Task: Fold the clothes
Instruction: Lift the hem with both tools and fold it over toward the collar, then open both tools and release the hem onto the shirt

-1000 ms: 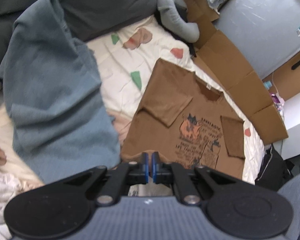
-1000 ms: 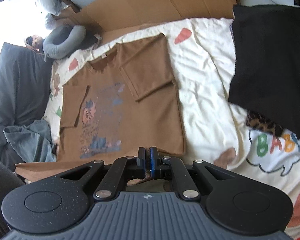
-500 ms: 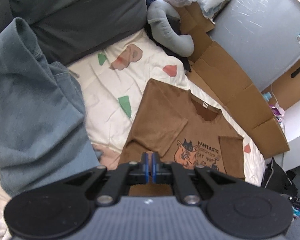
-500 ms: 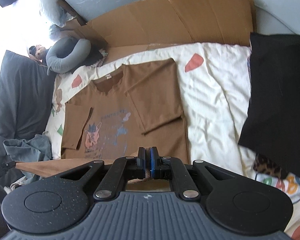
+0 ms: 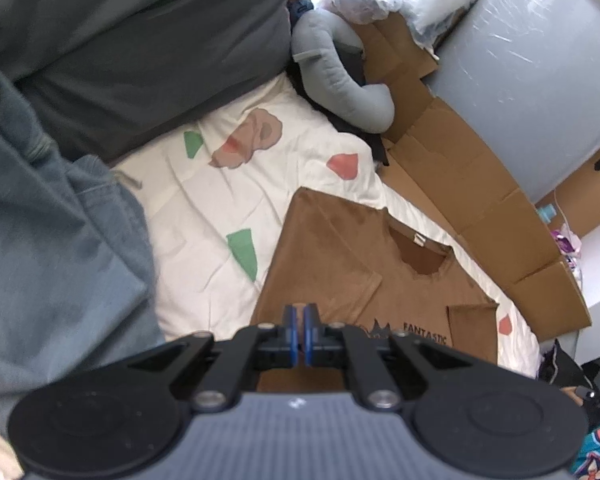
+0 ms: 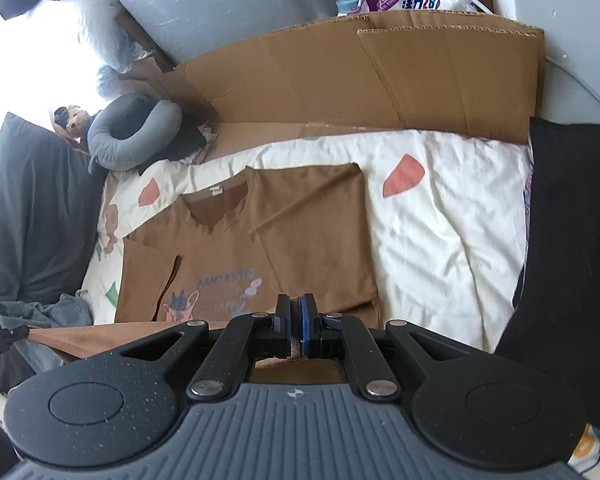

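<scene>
Hem of brown shirt (image 6: 236, 248) pinched by both closed grippers, left gripper (image 5: 299, 334) and right gripper (image 6: 295, 330). Shirt spread on bed (image 6: 440, 240), sleeves folded inward. Cardboard (image 6: 380, 80) seen beyond.

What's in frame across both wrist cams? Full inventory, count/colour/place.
T-shirt: 1, brown with cat print, flat on bedsheet, sleeves folded in, hem lifted by both grippers.
Bedsheet: 1, cream with coloured shapes, under the shirt.
Neck pillow: 1, grey, at far corner of bed.
Cardboard: flattened brown sheets, along far bed edge.
Blue-grey garment: 1, heaped left of shirt.
Dark grey cushion: 1, behind garment.
Black cloth: 1, right of sheet.
Left gripper: black, blue pads, shut on hem.
Right gripper: same, shut on hem.
</scene>
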{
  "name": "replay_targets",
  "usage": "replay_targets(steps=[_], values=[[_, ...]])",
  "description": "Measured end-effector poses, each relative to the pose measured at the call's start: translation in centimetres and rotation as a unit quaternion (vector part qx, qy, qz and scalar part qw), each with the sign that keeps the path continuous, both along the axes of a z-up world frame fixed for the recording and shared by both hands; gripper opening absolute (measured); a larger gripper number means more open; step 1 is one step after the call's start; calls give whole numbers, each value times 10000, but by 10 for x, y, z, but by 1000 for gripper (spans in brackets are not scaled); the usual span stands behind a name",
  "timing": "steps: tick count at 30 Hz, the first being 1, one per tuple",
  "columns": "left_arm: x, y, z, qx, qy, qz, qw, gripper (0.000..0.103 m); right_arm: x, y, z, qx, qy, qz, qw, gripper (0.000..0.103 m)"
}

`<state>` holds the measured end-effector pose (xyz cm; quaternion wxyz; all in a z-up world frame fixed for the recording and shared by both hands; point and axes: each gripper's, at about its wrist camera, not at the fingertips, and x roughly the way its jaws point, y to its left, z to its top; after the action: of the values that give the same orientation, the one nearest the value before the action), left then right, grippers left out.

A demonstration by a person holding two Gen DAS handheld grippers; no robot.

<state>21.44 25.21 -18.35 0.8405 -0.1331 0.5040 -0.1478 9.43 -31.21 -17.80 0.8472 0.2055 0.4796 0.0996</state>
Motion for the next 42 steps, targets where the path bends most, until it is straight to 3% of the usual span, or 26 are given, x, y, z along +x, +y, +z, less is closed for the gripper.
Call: replay_targets(steps=[16, 30, 42], values=[[58, -33, -39, 334, 20, -103, 9994, 4, 63, 5, -33, -258, 140, -70, 9995, 3], [113, -62, -53, 597, -101, -271, 9978, 4, 119, 13, -55, -517, 116, -176, 9984, 3], [155, -91, -120, 903, 204, -373, 9950, 4, 167, 17, -113, -728, 439, -181, 9962, 3]])
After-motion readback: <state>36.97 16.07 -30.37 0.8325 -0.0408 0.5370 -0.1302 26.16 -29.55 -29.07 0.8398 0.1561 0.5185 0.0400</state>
